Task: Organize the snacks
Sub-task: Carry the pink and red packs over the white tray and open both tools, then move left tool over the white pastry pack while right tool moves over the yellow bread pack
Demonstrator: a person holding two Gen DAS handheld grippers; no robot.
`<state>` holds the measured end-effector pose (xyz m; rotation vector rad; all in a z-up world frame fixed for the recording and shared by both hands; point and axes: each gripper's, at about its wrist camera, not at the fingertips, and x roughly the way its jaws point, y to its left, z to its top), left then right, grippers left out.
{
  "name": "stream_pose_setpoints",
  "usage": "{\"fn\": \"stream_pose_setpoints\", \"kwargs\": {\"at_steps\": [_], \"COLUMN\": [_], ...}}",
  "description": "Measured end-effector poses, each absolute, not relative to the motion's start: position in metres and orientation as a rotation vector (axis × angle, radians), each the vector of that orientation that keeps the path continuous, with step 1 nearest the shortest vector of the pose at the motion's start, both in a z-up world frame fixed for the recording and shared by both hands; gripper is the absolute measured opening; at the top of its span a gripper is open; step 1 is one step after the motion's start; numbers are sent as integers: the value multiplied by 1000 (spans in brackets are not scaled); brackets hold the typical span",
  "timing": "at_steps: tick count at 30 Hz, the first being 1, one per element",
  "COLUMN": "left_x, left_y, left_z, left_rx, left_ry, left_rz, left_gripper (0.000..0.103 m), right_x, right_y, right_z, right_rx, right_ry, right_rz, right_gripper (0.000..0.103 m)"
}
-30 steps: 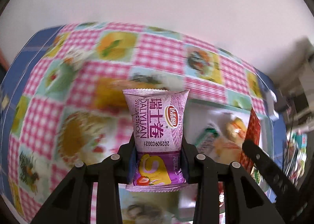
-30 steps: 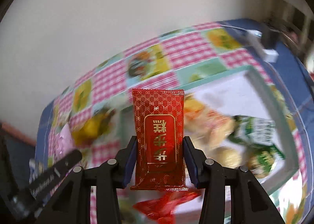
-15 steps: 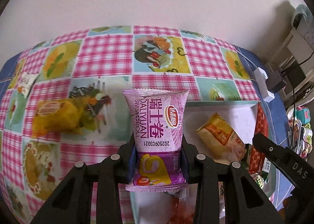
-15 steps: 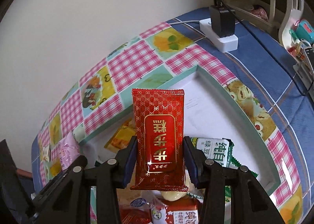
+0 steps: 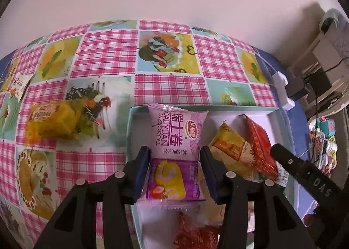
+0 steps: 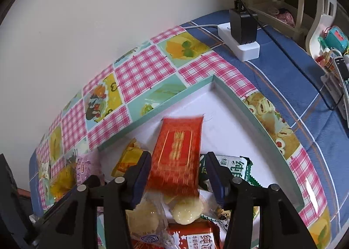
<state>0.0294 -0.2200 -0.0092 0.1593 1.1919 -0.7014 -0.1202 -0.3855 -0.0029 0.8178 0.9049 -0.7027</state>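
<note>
Left gripper [image 5: 174, 169] jaws opening around Swiss roll packet [image 5: 176, 139]; right gripper [image 6: 177, 171] jaws opening around blurred red packet [image 6: 177, 153]; both above tray [image 6: 257, 122], yellow cake packet [image 5: 51, 123] outside it.

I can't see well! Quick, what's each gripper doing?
Left gripper: opening, purple roll loose between the fingers.
Right gripper: opening, red packet dropping free.

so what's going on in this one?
A person with two handheld grippers is dropping snacks into the shallow mint-green, white-floored box. The left gripper is opening around a purple Swiss roll packet, the right gripper around a glossy red foil packet; both packets sit between jaws that no longer press them, over the box. Several snacks already lie inside. A yellow cake packet waits on the pink checked tablecloth.
</note>
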Motion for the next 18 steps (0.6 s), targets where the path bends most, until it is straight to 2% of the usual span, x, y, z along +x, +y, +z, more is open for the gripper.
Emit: {"fn": "stream_pose_setpoints", "kwargs": {"at_steps": [4, 8, 11, 13, 15, 18], "left_x": [29, 27, 28, 30, 32, 35], "left_y": [-211, -201, -189, -180, -171, -155], "left_z": [4, 14, 19, 22, 23, 21], "left_rx": [121, 109, 94, 80, 75, 71], "left_ry": [1194, 1185, 1179, 1173, 1163, 1159], "left_rz": [-707, -699, -672, -642, -602, -523], "left_gripper": [66, 69, 76, 82, 82, 82], "right_x": [-121, -122, -122, -122, -123, -122], "right_y": [-379, -371, -366, -361, -357, -349], "right_z": [-1, 2, 4, 6, 8, 9], "right_rx": [806, 783, 779, 768, 756, 741], "right_ry": [935, 964, 973, 982, 985, 990], "right_rz": [-708, -703, -688, -686, -680, -666], "right_gripper": [57, 61, 63, 70, 76, 77]}}
